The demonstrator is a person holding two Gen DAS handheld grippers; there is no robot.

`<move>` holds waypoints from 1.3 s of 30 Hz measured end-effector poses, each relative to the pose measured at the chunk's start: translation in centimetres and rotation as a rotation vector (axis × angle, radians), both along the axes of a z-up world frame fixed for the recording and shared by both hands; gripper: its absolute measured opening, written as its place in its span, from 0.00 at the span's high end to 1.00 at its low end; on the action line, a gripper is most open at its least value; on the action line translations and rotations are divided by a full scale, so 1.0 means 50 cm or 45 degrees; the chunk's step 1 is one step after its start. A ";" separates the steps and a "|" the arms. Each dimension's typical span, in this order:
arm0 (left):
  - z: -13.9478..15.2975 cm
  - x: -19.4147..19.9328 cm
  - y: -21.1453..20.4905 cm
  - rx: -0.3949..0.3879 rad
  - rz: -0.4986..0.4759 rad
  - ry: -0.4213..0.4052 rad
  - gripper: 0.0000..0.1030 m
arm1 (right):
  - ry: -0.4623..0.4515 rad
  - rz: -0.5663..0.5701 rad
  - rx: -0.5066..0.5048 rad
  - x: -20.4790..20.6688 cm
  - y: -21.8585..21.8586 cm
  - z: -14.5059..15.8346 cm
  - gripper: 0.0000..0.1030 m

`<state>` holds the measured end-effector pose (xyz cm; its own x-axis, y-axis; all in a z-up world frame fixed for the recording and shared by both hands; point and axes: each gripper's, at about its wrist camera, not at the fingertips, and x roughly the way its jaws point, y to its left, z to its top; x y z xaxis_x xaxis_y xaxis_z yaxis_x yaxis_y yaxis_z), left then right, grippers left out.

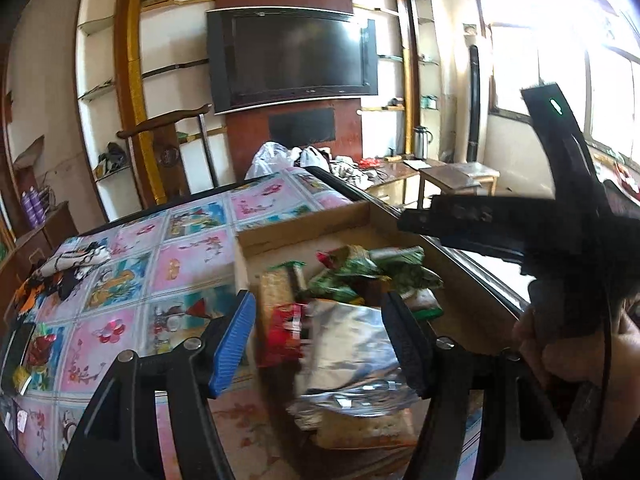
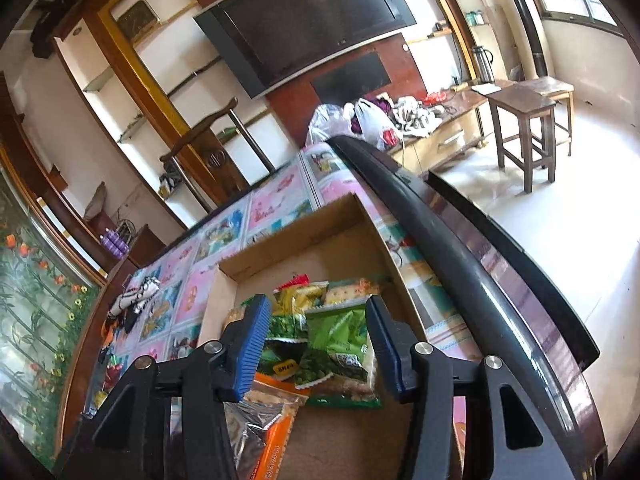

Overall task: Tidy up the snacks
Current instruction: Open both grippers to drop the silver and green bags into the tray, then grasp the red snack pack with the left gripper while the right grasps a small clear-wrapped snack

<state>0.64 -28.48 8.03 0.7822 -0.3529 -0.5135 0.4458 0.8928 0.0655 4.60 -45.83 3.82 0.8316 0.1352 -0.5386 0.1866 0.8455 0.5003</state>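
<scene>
1. Both tongs hang over the cardboard box (image 2: pixel 304 236) that sits on the table (image 1: pixel 188 264), near its right edge.
2. Left tongs (image 1: pixel 320 344): spread wide, gripping nothing. A silver foil pack (image 1: pixel 348 344) lies between the jaws, not touched as far as I can tell; the view is blurred there.
3. Right tongs (image 2: pixel 316 348): also spread wide and empty, with a green snack bag (image 2: pixel 340 344) framed between the pads.
4. Snacks are already inside the box: green bags (image 1: pixel 360 272) heaped mid-box, a red pack (image 1: pixel 284 332) and a cracker pack (image 1: pixel 276 288) against the left wall, an orange pack (image 2: pixel 276 436) near the front.
5. Step, my guess: arranging packs inside the box, between grasps. The far end of the box is bare, so there is room to spread the pile.
6. Next move calls for lowering one pair of tongs, closing on a single pack edge, not two stacked ones.
7. Risk: foil is slick and the bags overlap, so a neighbour may drag along.
8. On the far left of the table lies patterned cloth (image 1: pixel 68 268), well apart from the box.
</scene>
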 end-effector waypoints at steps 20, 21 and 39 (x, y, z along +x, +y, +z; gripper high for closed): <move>-0.004 0.232 0.505 -0.161 0.683 0.302 0.33 | -0.104 0.071 -0.111 0.001 0.052 0.023 0.47; -0.011 0.257 0.550 -0.173 0.719 0.349 0.34 | -0.108 0.070 -0.112 0.001 0.052 0.024 0.47; -0.130 0.426 0.748 -0.189 0.828 0.768 0.61 | -0.101 0.088 -0.114 0.006 0.056 0.020 0.45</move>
